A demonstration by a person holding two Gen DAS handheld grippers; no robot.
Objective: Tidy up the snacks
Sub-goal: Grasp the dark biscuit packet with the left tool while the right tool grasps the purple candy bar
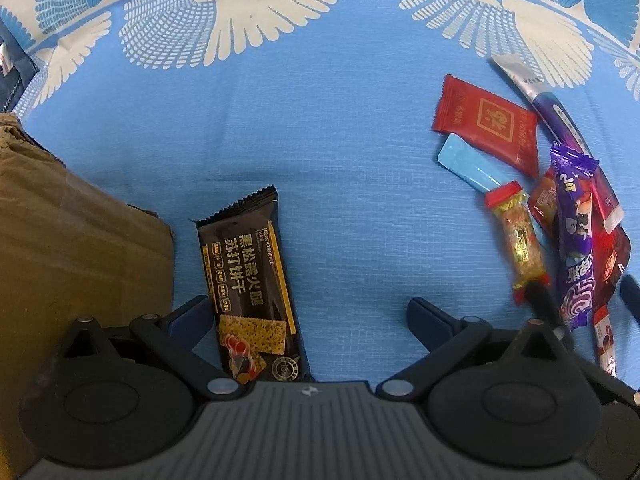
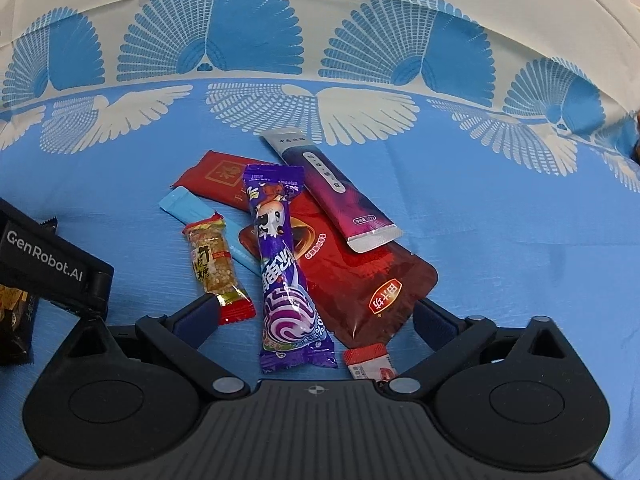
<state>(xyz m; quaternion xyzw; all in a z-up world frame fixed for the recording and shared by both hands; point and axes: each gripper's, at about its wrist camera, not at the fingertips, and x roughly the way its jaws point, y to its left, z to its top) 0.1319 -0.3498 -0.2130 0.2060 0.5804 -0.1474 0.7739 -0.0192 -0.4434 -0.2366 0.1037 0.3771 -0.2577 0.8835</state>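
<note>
A black cracker packet (image 1: 250, 292) lies on the blue cloth between the wide-apart fingers of my left gripper (image 1: 310, 314), close to the left finger; no pad presses on it. In the right wrist view a purple candy packet (image 2: 288, 272) lies lengthwise between the fingers of my right gripper (image 2: 318, 320), which is open. That packet rests on a dark red pouch (image 2: 360, 280). A peanut candy bar (image 2: 214, 264) ends at the left fingertip. A purple stick sachet (image 2: 336, 192), a red packet (image 2: 216, 178) and a light blue stick (image 2: 192, 208) lie behind.
A brown cardboard box (image 1: 60, 240) stands just left of the left gripper. The snack pile (image 1: 552, 200) lies to its right. A small red-and-white sachet (image 2: 370, 362) lies near the right gripper's base. The left gripper's body (image 2: 52, 268) is at the left. The blue bird-patterned cloth (image 1: 320, 140) covers the table.
</note>
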